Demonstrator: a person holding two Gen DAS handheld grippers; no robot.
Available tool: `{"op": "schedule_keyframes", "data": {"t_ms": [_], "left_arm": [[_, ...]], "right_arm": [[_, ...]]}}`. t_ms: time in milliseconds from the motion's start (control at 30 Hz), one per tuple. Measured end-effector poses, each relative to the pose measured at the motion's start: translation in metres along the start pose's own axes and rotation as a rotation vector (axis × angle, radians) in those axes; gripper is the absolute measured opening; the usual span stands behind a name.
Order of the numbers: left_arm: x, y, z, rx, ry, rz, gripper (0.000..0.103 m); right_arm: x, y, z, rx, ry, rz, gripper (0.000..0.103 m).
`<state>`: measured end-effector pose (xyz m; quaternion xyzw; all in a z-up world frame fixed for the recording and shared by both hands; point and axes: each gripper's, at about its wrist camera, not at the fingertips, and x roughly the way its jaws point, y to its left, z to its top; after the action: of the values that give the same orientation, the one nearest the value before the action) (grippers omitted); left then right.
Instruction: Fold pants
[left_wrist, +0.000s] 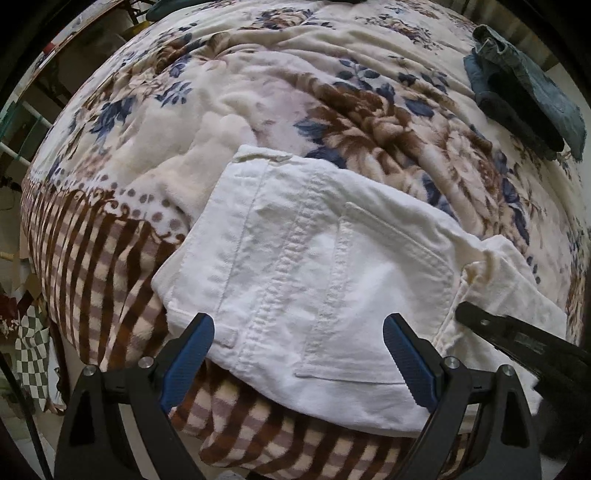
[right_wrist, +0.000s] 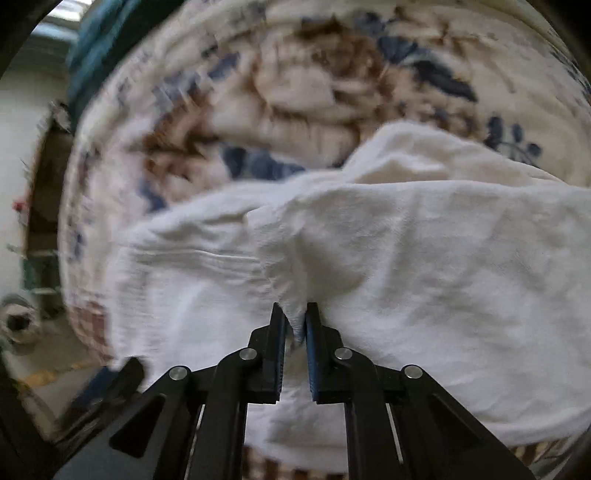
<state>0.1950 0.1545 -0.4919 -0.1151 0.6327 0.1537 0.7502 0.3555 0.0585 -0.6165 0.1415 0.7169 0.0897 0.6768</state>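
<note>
White pants (left_wrist: 317, 258) lie on a flowered blanket (left_wrist: 258, 103), waist end near me with a back pocket showing. My left gripper (left_wrist: 299, 328) is open, its blue-padded jaws standing wide just above the waistband, holding nothing. My right gripper (right_wrist: 295, 317) is shut on a pinched fold of the white pants (right_wrist: 406, 258); the cloth drapes up from the jaws. The right gripper's black finger shows in the left wrist view (left_wrist: 517, 332) at the pants' right edge. The right wrist view is blurred by motion.
Folded blue denim clothes (left_wrist: 524, 99) lie at the blanket's far right. The blanket's brown striped border (left_wrist: 96, 266) hangs over the bed's near-left edge. Furniture and a checkered cloth (left_wrist: 33, 347) stand beyond the left side.
</note>
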Motion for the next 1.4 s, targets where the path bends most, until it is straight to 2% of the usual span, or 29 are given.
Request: {"op": "schedule_keyframes", "data": {"t_ms": [67, 100, 133, 167, 200, 267, 300, 367, 400, 467, 533, 567, 633, 733, 833, 900, 1000, 1033, 1067, 1100, 1133, 1167, 1233, 1333, 1400], "left_arm": [[0.002, 0.007, -0.001, -0.010, 0.007, 0.014, 0.094], [0.003, 0.013, -0.002, -0.025, 0.014, 0.015, 0.094], [0.003, 0.020, -0.003, -0.046, 0.020, 0.015, 0.094], [0.004, 0.031, -0.005, -0.088, 0.030, 0.006, 0.094], [0.005, 0.043, -0.008, -0.138, 0.041, -0.029, 0.094], [0.009, 0.073, -0.016, -0.305, 0.057, -0.179, 0.094], [0.015, 0.092, -0.024, -0.432, 0.060, -0.288, 0.094], [0.033, 0.117, -0.037, -0.630, 0.095, -0.411, 0.094], [0.043, 0.123, -0.041, -0.691, 0.111, -0.462, 0.094], [0.071, 0.134, -0.051, -0.813, 0.130, -0.538, 0.093], [0.084, 0.135, -0.051, -0.858, 0.130, -0.563, 0.092], [0.084, 0.136, -0.048, -0.868, 0.096, -0.572, 0.091], [0.072, 0.131, -0.034, -0.838, 0.024, -0.570, 0.090], [0.054, 0.120, -0.009, -0.728, -0.073, -0.559, 0.090], [0.075, 0.114, 0.007, -0.651, -0.037, -0.536, 0.090], [0.105, 0.125, 0.004, -0.691, 0.010, -0.560, 0.090], [0.118, 0.138, 0.002, -0.758, -0.012, -0.632, 0.090], [0.115, 0.137, 0.002, -0.755, -0.025, -0.638, 0.087], [0.110, 0.133, 0.004, -0.740, -0.045, -0.630, 0.075], [0.102, 0.129, 0.005, -0.711, -0.066, -0.616, 0.068], [0.097, 0.126, 0.007, -0.685, -0.081, -0.602, 0.053], [0.086, 0.119, 0.010, -0.630, -0.097, -0.554, 0.036], [0.066, 0.110, 0.010, -0.552, -0.132, -0.509, 0.021], [0.039, 0.094, 0.012, -0.458, -0.172, -0.434, 0.019], [0.020, 0.076, 0.015, -0.388, -0.207, -0.393, 0.018]], "right_arm": [[0.013, -0.005, 0.008, -0.016, 0.067, 0.001, 0.025], [0.011, -0.010, 0.009, 0.005, 0.089, 0.040, 0.037], [0.004, -0.016, 0.009, 0.031, 0.089, 0.089, 0.061], [-0.005, -0.020, 0.007, 0.042, 0.074, 0.088, 0.074], [-0.019, -0.024, 0.003, 0.031, 0.038, 0.027, 0.084], [-0.034, -0.026, -0.004, -0.017, -0.007, -0.063, 0.084], [-0.041, -0.030, -0.010, -0.033, -0.022, -0.117, 0.084], [-0.047, -0.038, -0.018, -0.034, -0.024, -0.139, 0.084], [-0.049, -0.043, -0.021, -0.030, -0.020, -0.143, 0.084], [-0.047, -0.056, -0.027, -0.005, 0.005, -0.154, 0.084], [-0.044, -0.070, -0.032, 0.011, 0.042, -0.147, 0.084], [-0.041, -0.074, -0.033, 0.019, 0.050, -0.145, 0.084], [-0.042, -0.082, -0.036, 0.026, 0.054, -0.149, 0.084], [-0.045, -0.092, -0.040, 0.030, 0.057, -0.160, 0.084], [-0.048, -0.106, -0.043, 0.061, 0.069, -0.142, 0.084], [-0.049, -0.113, -0.045, 0.077, 0.074, -0.131, 0.084], [-0.052, -0.117, -0.049, 0.089, 0.079, -0.112, 0.084], [-0.053, -0.118, -0.049, 0.088, 0.078, -0.110, 0.084], [-0.054, -0.119, -0.050, 0.087, 0.076, -0.109, 0.084], [-0.054, -0.119, -0.050, 0.089, 0.077, -0.113, 0.084], [-0.053, -0.119, -0.050, 0.089, 0.078, -0.118, 0.084], [-0.052, -0.118, -0.051, 0.089, 0.078, -0.126, 0.084], [-0.055, -0.121, -0.052, 0.078, 0.071, -0.161, 0.084], [-0.049, -0.116, -0.049, 0.060, 0.076, -0.213, 0.084], [-0.048, -0.120, -0.049, 0.073, 0.082, -0.211, 0.084]]}}
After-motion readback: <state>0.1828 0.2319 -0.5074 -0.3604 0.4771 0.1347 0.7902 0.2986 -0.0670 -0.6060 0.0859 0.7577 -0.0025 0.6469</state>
